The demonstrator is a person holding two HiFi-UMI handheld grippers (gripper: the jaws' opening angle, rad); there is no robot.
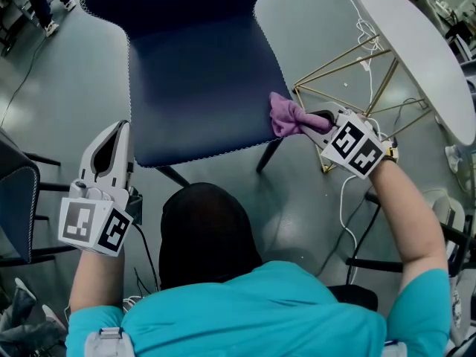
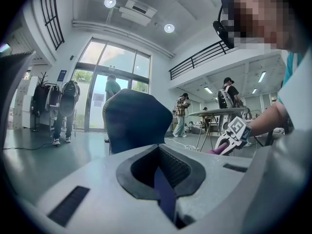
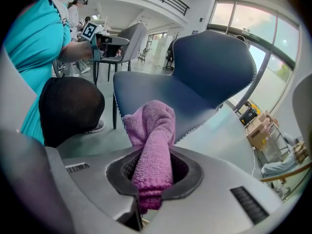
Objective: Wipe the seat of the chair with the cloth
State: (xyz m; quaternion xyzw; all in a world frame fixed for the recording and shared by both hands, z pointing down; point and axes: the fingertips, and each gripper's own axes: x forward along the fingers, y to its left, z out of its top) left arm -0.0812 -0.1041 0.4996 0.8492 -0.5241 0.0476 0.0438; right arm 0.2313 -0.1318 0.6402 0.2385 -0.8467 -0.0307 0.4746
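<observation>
While at seat (image 1: 201, 88), cloth (image 1: 286, 115) in claw (image 1: 318, 119)

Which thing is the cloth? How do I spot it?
Find the big dark blue chair. At the right edge of its seat, the right gripper pinches a bunched-up cloth. It is the only purple, fuzzy thing there.

Left tool (image 2: 160, 156) jaws together, empty; dark chair (image 2: 136, 121) ahead.
</observation>
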